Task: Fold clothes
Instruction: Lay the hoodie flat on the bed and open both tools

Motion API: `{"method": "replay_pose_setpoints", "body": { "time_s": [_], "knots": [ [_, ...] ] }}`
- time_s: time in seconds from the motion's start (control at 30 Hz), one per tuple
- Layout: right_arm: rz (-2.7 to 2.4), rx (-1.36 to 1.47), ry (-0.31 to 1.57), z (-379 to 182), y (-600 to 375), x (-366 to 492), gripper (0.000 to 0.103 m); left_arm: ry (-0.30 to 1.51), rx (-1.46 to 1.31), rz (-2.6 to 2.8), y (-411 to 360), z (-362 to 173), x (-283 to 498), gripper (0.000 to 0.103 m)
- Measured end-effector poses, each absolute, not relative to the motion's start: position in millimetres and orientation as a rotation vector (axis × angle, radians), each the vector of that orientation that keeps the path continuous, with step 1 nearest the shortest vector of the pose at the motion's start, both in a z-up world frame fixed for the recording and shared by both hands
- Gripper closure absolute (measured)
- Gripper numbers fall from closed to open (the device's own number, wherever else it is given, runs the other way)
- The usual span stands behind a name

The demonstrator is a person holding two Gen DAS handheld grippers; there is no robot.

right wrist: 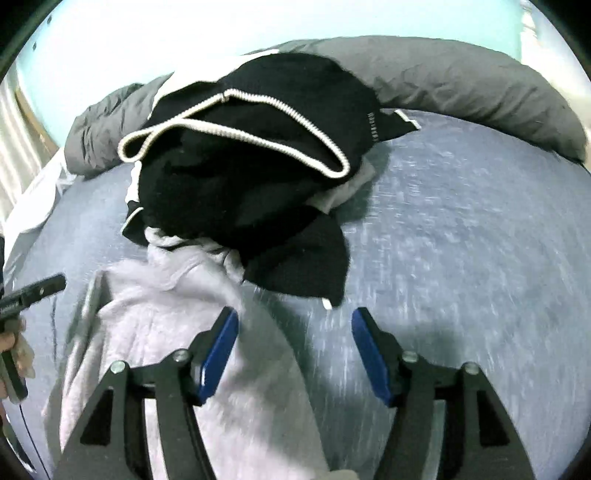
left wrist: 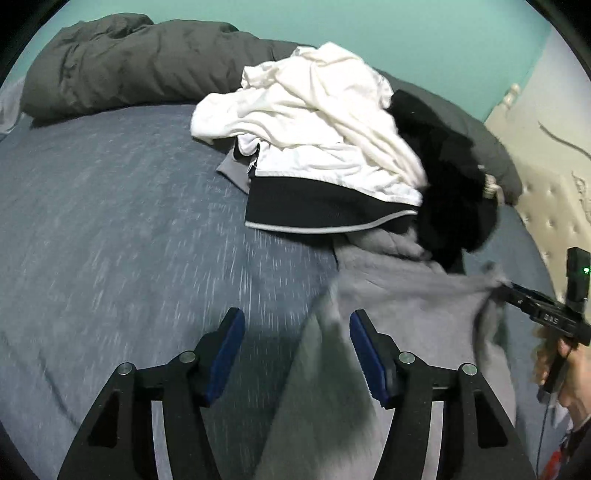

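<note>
Blue-grey bedsheet (left wrist: pixel 110 221) covers the whole working surface, with a rumpled dark grey duvet (left wrist: pixel 110 62) pushed against the teal wall (left wrist: pixel 406 29) and a tufted cream headboard (left wrist: pixel 546 177) off to one side. Clothes sit heaped near the middle of the bed: a white garment (left wrist: pixel 306 122) on top, a black piece with a pale trim band (left wrist: pixel 314 206) under it, and a black knit with a white ribbed edge (right wrist: pixel 236 158) spilling toward the right-hand camera. From beneath that heap a light grey garment (left wrist: pixel 399 295) trails out toward the person, its far end pinned under the pile, its near part spread loosely on the sheet.

Seen in its own camera, the left gripper (left wrist: pixel 297 350) has its blue-padded jaws wide apart with nothing between them, and a raised fold of the grey cloth stands just beside its right pad. The right gripper (right wrist: pixel 295 350) likewise shows its jaws spread in its own view, empty, the left one hovering over the grey fabric. In the left camera the right tool's tip looks to be touching the garment's bunched corner, though blur hides whether it pinches anything.

My reading: the grey piece is being singled out first because it lies lowest and nearest, and both tools flank its edges so it can be dragged clear and laid flat before any fold
</note>
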State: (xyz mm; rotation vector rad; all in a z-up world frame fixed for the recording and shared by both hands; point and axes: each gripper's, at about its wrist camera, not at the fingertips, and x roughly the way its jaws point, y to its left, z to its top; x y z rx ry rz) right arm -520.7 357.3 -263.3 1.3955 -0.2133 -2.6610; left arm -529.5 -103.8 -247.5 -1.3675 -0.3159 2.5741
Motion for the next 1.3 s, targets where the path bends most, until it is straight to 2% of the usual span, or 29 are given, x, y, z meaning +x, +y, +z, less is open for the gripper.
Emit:
{"method": "replay_pose_setpoints", "body": {
  "time_s": [0.23,0.4,0.67,0.77,1.03,1.17,1.3],
  "knots": [
    [-2.658,1.424,-0.362,-237,366,-487,0.038,-0.385,-1.330,2.567,-119,-214,-462,0.040],
    [-2.626,1.428,-0.321,-225,348,-429,0.038,-0.301,-1.351,2.544,-114,-207,-404,0.040],
    [-2.486,1.502,-0.392,-253,333,-309,0.038,-0.218,-1.443,2.469,-98,-223,-312,0.040],
    [-2.461,1.547,-0.489,-265,338,-273,0.038,-0.217,-1.474,2.439,-94,-231,-280,0.040],
    [-2.449,1.558,-0.591,-268,347,-201,0.038,-0.193,-1.533,2.426,-91,-237,-219,0.040],
    [-2.447,1.556,-0.541,-265,340,-174,0.038,-0.182,-1.535,2.424,-95,-237,-199,0.040],
    [-2.424,1.613,-0.362,-270,319,-162,0.038,-0.213,-1.553,2.425,-101,-239,-183,0.040]
  ]
}}
